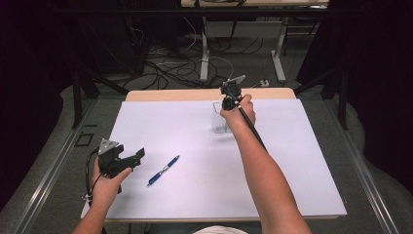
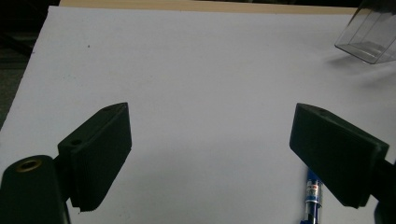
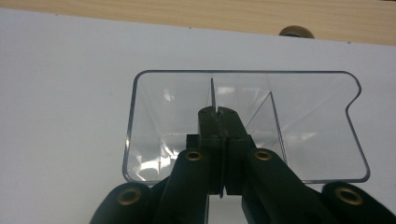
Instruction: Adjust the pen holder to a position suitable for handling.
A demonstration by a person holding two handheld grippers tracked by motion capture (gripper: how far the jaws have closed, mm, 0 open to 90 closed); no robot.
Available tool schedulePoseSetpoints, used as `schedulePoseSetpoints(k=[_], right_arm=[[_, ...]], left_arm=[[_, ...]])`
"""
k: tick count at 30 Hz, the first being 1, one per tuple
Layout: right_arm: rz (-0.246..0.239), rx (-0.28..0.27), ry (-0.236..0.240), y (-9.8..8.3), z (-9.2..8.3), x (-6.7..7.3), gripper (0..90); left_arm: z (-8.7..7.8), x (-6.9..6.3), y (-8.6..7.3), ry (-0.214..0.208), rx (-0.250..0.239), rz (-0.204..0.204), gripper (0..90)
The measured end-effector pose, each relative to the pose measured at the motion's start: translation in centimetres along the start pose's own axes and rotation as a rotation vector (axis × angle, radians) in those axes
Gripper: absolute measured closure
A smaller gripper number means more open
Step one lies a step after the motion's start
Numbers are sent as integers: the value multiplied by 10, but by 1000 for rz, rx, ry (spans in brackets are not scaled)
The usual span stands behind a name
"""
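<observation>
Right gripper (image 3: 218, 112) is clamping the clear plastic divided box's (image 3: 154, 121) partition; left gripper (image 2: 210, 140) is hovering, jaws apart, beside the blue ballpoint pen (image 1: 163, 170).

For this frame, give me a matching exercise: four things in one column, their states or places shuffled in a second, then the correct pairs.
Things:
1. left gripper
2. right gripper
3. blue pen
4. clear container

States:
A. lies flat on the white sheet, near the left gripper
B. stands at the far side of the sheet, divider inside
C. jaws wide apart, nothing between them
D. jaws shut, reaching down into the container

Pairs: 1-C, 2-D, 3-A, 4-B
</observation>
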State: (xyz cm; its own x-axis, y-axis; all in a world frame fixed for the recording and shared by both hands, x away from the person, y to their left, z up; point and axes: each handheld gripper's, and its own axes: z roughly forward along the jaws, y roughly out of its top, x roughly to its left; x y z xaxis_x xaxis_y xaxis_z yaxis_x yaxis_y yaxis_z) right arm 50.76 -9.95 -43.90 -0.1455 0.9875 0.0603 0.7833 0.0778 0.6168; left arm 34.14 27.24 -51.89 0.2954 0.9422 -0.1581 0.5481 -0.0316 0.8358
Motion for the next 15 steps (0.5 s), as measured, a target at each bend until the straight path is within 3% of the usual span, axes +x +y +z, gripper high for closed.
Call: schedulePoseSetpoints(k=[7, 15], right_arm=[[-5, 19, 13, -1, 2, 23, 899], [31, 87, 56, -3, 6, 39, 898]], left_arm=[[0, 0, 0, -3, 0, 2, 128], [0, -1, 0, -5, -1, 6, 128]])
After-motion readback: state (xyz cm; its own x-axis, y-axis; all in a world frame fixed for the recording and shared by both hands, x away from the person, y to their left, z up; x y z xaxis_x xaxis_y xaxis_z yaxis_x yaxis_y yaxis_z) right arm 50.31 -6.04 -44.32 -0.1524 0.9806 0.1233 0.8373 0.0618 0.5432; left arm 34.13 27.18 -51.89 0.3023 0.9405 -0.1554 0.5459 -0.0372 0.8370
